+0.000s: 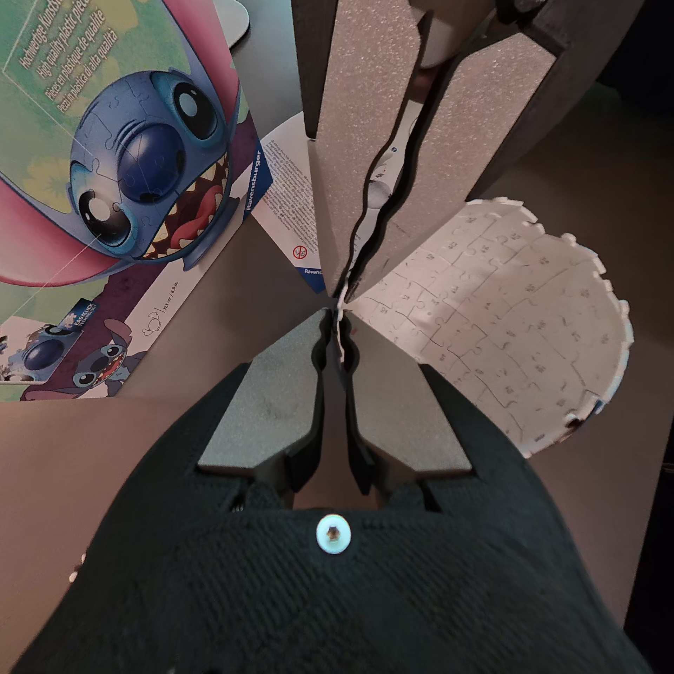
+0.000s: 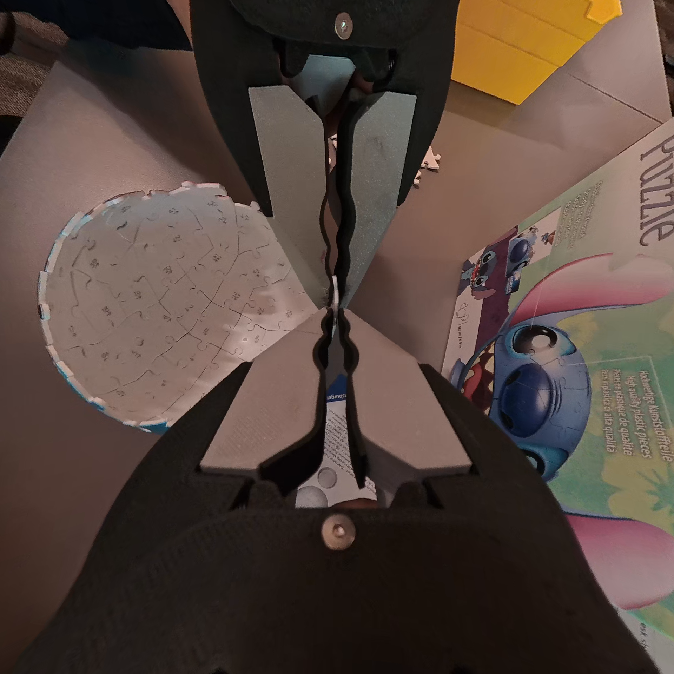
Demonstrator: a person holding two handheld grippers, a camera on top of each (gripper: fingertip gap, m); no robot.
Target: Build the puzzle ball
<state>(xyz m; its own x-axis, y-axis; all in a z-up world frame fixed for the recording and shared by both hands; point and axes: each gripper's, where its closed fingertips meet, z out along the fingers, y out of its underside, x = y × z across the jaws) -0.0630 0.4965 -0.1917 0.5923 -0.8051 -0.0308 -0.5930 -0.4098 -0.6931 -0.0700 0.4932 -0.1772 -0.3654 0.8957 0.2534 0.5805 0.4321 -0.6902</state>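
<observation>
My left gripper (image 1: 335,317) is closed down to a thin slit, its tips pinching the edge of a small white piece (image 1: 342,304). My right gripper (image 2: 333,313) meets it tip to tip from the opposite side, just as tightly closed, and the same piece (image 2: 335,291) sits between both sets of tips; I can't tell which gripper carries it, or whether there are two pieces pressed together.

Just beside the tips lies the half ball (image 1: 510,328), an open shell of joined pieces with its pale numbered inside facing up and a toothed rim. In the right wrist view the half ball (image 2: 153,302) shows a blue outer skin along its lower edge. It rests on the brown table (image 1: 91,492).

Under the grippers lies a white leaflet (image 1: 288,204). On the far side of them from the shell lies the puzzle box (image 1: 109,182), flat, with a blue cartoon creature printed on it. In the right wrist view a few loose pieces (image 2: 432,160) lie beyond the left gripper, and a yellow bin (image 2: 518,47) stands farther off.
</observation>
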